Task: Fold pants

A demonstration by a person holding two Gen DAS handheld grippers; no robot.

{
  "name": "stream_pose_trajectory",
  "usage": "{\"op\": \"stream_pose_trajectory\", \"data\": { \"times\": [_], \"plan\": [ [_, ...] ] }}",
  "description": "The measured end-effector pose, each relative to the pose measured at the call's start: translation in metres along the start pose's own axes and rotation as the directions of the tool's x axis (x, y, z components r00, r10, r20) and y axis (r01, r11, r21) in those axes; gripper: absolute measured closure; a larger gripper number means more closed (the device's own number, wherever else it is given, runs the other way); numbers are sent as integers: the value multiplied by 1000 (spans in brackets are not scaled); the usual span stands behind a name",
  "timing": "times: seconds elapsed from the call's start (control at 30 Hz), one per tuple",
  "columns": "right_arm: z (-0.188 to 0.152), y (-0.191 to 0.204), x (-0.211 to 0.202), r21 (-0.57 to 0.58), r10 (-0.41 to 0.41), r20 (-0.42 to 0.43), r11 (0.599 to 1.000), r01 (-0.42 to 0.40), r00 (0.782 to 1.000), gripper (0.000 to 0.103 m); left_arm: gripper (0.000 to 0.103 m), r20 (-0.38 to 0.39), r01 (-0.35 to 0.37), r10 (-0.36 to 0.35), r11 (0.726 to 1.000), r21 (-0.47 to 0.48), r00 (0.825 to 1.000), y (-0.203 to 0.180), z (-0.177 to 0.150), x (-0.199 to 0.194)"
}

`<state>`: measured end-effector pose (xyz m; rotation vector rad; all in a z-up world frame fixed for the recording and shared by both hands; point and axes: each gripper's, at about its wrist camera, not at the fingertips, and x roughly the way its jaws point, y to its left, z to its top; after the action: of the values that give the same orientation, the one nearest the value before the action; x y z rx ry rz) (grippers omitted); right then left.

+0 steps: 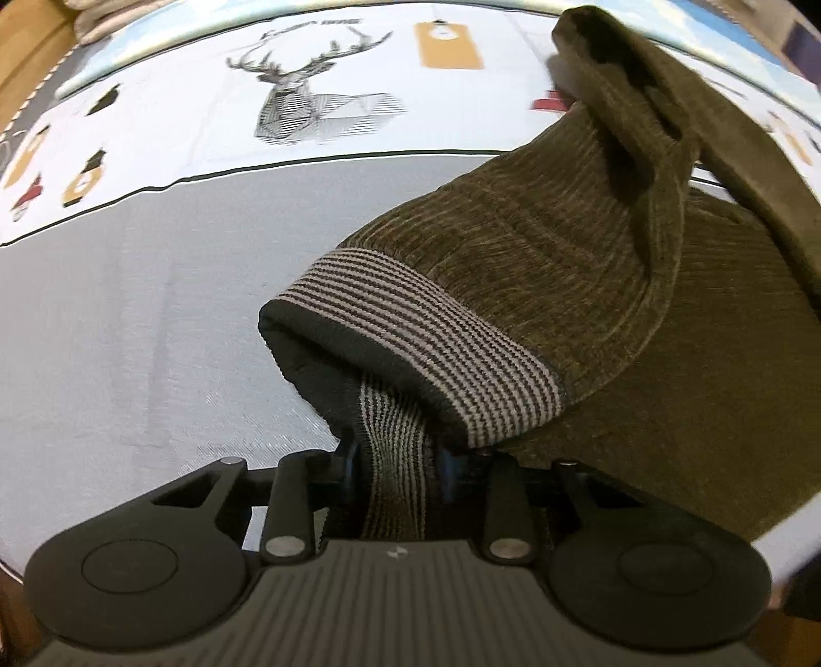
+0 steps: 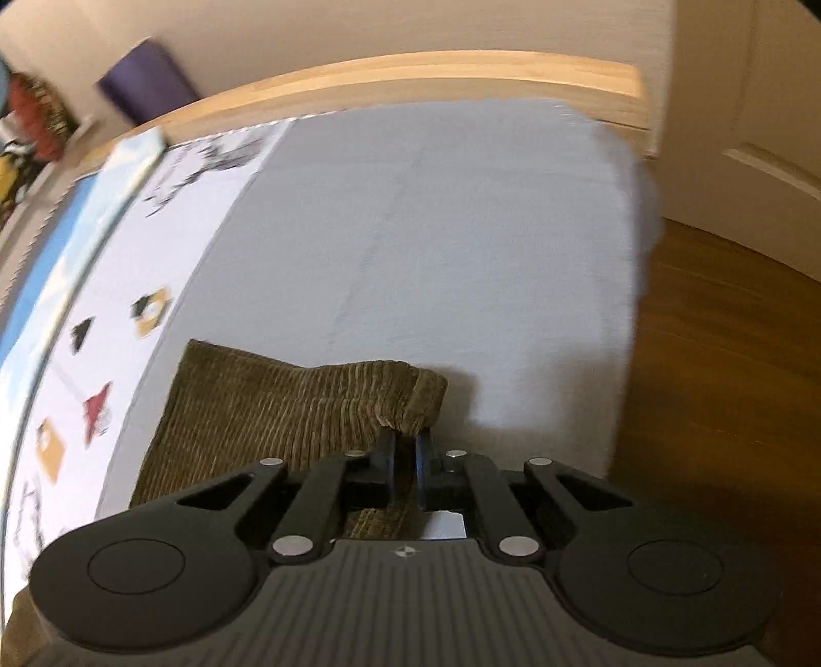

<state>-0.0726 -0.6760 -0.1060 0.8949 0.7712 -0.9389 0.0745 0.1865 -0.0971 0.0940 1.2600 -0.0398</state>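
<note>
The left gripper (image 1: 395, 456) is pinching the striped waistband (image 1: 436, 354) of the pants (image 1: 590, 267), with the band running down between its closed fingers. The pants are olive-brown corduroy, and from the left wrist view they rise off the bed (image 1: 154, 333) and stretch away toward its far right side, a leg or fold draped loosely up there.

The right gripper (image 2: 404, 462) has its fingers pressed together on a bunched corner of the same pants (image 2: 287, 405), near the bed's (image 2: 436, 231) right edge. From there the cloth spreads left and toward the camera, lying on the grey part of the cover.

The bed cover is grey on the near side, and beyond a dark line it turns white with a printed deer head (image 1: 308, 97) and small orange tags (image 1: 449, 43). A wooden frame (image 2: 410, 77) runs along the far end of the bed, and the wooden floor (image 2: 718, 359) shows past the right edge. The right wrist view is somewhat blurred.
</note>
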Motion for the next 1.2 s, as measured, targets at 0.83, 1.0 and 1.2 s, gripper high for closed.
{"op": "stream_pose_trajectory", "data": {
  "times": [0.83,1.0,1.2],
  "plan": [
    [-28,93,-66,-472,302,297,871,-136,906,84,54,199,-166,178,983,-77,964,-19,32,-59],
    [-61,147,-68,-633,389,108,736,-239,915,84,54,230,-145,173,981,-132,958,-23,46,-67],
    [-130,211,-94,-831,465,-2,492,-261,885,84,50,225,-148,176,979,-137,958,-29,55,-62]
  ]
}}
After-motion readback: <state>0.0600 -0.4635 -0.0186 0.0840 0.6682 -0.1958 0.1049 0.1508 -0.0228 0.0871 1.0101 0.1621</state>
